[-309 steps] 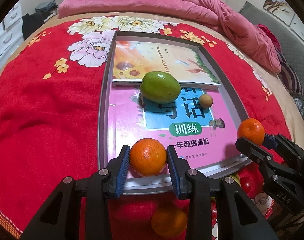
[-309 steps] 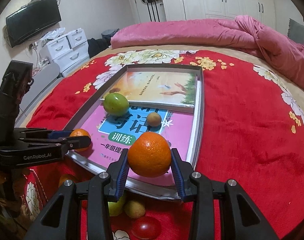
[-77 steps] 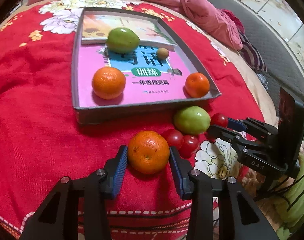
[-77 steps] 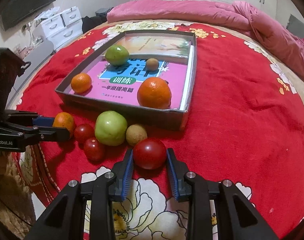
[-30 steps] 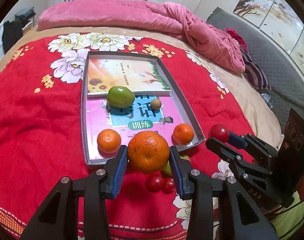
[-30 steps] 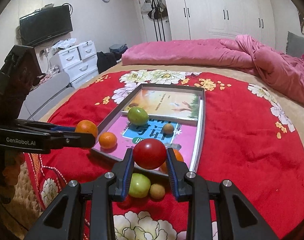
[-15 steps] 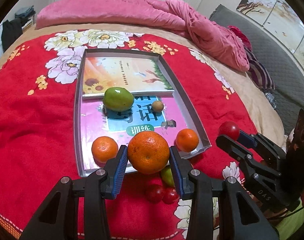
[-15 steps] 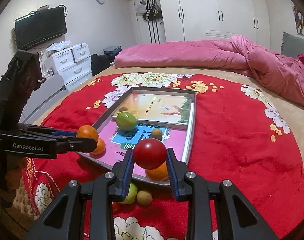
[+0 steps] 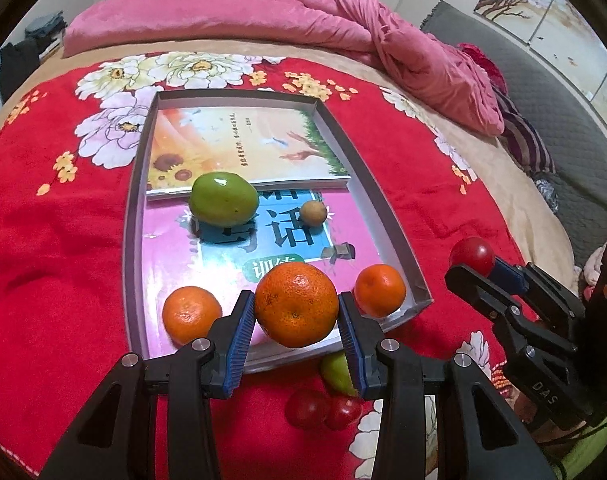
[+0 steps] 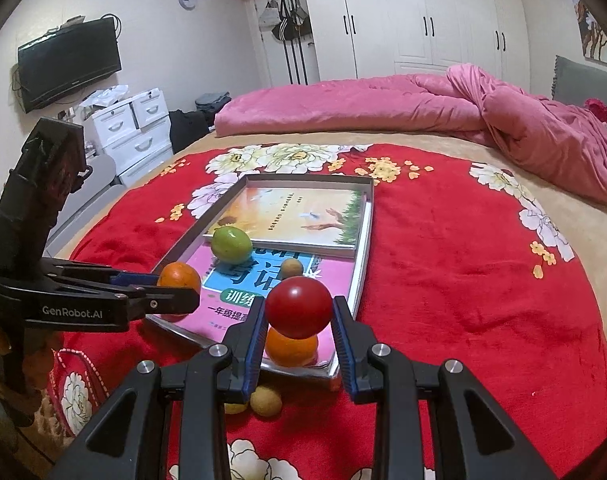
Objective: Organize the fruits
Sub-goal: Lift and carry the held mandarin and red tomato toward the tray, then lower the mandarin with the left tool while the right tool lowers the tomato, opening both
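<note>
Both grippers have lifted their fruit off the red blanket (image 9: 63, 240) since they closed on it there, and the left one has since drifted in over the near edge of the tray (image 9: 131, 216). At the tray's near left corner sits a small orange (image 9: 191, 314); toward the middle, by the near edge of the upper book (image 9: 239, 148), rests a green fruit (image 9: 223, 199), with a small brown fruit (image 9: 313, 213) just to its right on the pink book (image 9: 163, 248). The left gripper (image 9: 296, 322) is clamped on a large orange (image 9: 296, 304), held above the near edge. Another small orange (image 9: 379, 290) lies in the near right corner. On the blanket in front of the tray lie a green fruit (image 9: 335, 372) and two red ones (image 9: 323, 408). Farther right, the right gripper (image 10: 298, 332) is clamped on a red tomato (image 10: 298, 307), held above the near right corner.
</note>
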Demonstrator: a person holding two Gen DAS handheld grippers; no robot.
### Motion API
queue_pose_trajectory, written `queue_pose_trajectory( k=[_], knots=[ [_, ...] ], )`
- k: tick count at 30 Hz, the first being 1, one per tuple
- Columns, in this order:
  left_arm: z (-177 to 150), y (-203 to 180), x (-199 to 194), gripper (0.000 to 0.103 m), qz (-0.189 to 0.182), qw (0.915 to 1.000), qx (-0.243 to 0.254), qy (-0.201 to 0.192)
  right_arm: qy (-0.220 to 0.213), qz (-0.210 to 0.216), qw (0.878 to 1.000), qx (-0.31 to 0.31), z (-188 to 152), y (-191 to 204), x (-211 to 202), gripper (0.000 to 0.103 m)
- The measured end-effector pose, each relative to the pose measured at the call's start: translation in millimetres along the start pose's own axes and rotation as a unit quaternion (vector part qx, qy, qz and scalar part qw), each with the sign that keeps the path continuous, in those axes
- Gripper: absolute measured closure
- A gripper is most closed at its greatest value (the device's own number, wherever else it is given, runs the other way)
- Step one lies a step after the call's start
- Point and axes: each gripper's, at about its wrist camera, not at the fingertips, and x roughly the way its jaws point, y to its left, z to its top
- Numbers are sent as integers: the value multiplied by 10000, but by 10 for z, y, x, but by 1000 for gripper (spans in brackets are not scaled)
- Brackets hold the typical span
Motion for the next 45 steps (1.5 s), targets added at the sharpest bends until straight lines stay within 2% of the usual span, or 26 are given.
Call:
queue_pose_trajectory(
  k=[15,26,39,45],
  knots=[
    [-30,36,237,60,35,9999,-62,154,194,-34,9998,73,-51,-67,116,71],
    [-63,38,309,60,234,9995,48,187,279,-12,9996,48,-79,-64,163,71],
    [-55,94,299,60,308,9993,85,196,475,392,9967,-532,-161,280,292,71],
    [-47,99,310,60,271,9994,81,215,542,434,9947,-765,-165,381,372,71]
  ],
)
